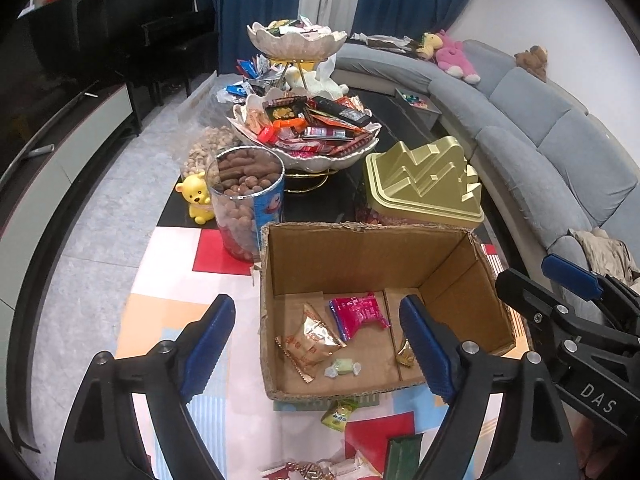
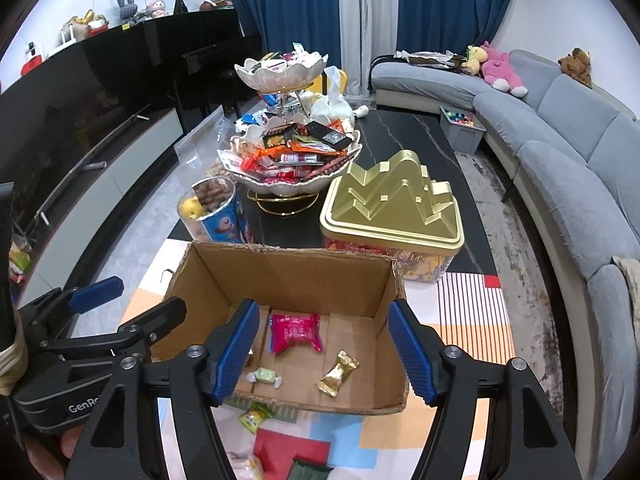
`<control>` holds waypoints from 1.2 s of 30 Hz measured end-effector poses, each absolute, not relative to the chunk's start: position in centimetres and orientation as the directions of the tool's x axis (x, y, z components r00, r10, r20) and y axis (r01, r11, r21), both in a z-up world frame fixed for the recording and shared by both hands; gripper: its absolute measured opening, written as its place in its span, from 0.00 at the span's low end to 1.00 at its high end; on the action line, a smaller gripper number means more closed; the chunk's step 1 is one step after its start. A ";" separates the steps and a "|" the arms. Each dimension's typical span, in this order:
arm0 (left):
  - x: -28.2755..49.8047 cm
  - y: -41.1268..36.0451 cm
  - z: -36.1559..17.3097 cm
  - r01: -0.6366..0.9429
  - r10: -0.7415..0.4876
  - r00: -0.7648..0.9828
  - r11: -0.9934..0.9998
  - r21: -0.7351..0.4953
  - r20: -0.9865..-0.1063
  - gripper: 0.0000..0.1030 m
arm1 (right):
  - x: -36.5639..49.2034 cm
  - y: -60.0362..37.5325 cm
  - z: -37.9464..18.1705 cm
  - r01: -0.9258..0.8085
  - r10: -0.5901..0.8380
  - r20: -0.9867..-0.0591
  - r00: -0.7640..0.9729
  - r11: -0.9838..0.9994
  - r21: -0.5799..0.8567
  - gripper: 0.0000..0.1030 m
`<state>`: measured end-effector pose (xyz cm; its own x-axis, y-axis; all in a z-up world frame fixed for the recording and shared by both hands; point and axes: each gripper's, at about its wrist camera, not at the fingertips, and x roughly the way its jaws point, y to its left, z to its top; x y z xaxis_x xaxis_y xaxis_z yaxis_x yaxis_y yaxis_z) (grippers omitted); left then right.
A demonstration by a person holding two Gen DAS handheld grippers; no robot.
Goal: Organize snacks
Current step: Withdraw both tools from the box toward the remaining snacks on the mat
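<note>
Two claws are hovering over an open cardboard box [image 1: 372, 264] on the tabletop [image 2: 420, 136], and both are gaping with nothing between the pads. From the left wrist view, the left claw [image 1: 316, 344] spreads wide, one blue pad outside the box's left wall and the other over the box floor. The right claw [image 2: 324, 348] is also parted, a bit less wide, sitting above the box's near edge. Inside the box there's a pink packet [image 2: 295, 331] toward the back, a gold wrapped candy [image 2: 338, 373] on the right half of the floor, a pale green twist candy [image 2: 265, 376] near the front, and an orange-gold packet [image 1: 310, 340] lying flat left of the pink one, which only shows properly in the left view. Just outside the front wall, a green-yellow candy [image 1: 339, 413] lies on the colourful patterned mat [image 1: 168, 320], and a few more wrappers peek in at the bottom edge, too cut off to identify. Behind the box: a clear tub of brown snacks [image 1: 250, 196], a little yellow bear figure [image 1: 197, 198], a gold tin with a mountain-shaped lid [image 2: 394, 204], and a two-tier shell-shaped bowl stand [image 2: 296, 152] heaped with packets. Grey sofa [image 2: 580, 152] curves along the right.
</note>
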<state>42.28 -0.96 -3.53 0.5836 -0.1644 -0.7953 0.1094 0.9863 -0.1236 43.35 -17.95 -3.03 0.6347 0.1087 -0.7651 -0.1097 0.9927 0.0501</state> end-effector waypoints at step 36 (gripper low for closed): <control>33.2 -0.5 -4.1 0.111 -0.085 0.566 0.993 -0.026 -0.820 0.82 | 34.3 -18.9 -4.7 -0.002 0.069 -0.794 0.604 0.996 0.085 0.67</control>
<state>33.16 -0.52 -4.13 0.5655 -0.0852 -0.8203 0.1115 0.9934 -0.0263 34.32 -18.92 -4.68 0.6041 0.0688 -0.7940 -0.0023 0.9964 0.0847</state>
